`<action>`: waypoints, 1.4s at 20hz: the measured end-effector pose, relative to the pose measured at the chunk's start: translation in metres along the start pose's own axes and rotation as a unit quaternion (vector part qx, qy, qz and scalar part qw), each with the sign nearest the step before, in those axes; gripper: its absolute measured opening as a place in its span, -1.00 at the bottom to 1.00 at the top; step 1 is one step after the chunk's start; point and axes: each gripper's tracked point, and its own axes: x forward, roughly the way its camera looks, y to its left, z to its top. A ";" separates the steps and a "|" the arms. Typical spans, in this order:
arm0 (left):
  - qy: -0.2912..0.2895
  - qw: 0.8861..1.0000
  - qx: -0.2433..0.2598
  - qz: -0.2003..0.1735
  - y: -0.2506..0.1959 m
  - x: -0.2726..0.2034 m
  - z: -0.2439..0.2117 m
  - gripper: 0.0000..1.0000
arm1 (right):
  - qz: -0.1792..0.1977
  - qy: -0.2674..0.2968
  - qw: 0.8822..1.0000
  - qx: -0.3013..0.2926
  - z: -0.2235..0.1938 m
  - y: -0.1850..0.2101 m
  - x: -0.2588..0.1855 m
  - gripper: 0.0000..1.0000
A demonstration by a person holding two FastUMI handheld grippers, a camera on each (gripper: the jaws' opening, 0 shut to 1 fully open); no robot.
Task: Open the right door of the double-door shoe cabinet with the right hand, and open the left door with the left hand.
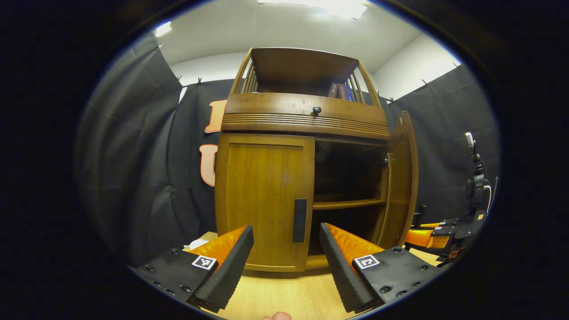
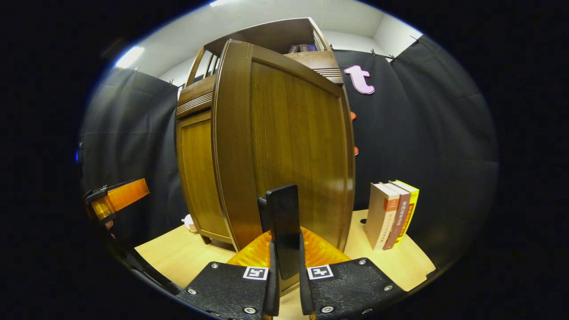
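No readable text, book spines [image 2: 393, 213] too small, tong markers [image 1: 204, 262] pattern-only

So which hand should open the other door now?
The left. The left gripper is open, facing the closed left door's handle. The right gripper is shut on the open right door's handle.

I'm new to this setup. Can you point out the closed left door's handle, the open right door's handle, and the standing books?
left door handle [image 1: 299, 220], left gripper view, mid-bar.
right door handle [image 2: 284, 222], right gripper view, upper face.
standing books [image 2: 391, 213], right gripper view, middle spine.
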 end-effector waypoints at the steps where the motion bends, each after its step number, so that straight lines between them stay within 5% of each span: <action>1: 0.002 1.000 0.001 -0.001 -0.002 0.000 -0.002 0.94 | -0.011 -0.002 1.000 -0.001 0.001 -0.008 -0.005 -0.64; 6: 0.011 1.000 0.002 -0.005 -0.007 0.003 -0.010 0.94 | -0.077 -0.005 0.997 0.002 0.000 -0.057 -0.021 -0.61; 10: 0.016 1.000 0.001 -0.006 -0.008 0.001 -0.016 0.95 | -0.112 -0.008 0.994 0.019 0.001 -0.091 -0.031 -0.88; 28: 0.025 0.999 0.002 0.028 0.005 -0.002 -0.015 0.94 | 0.011 -0.021 1.000 0.020 0.008 -0.159 -0.037 -0.89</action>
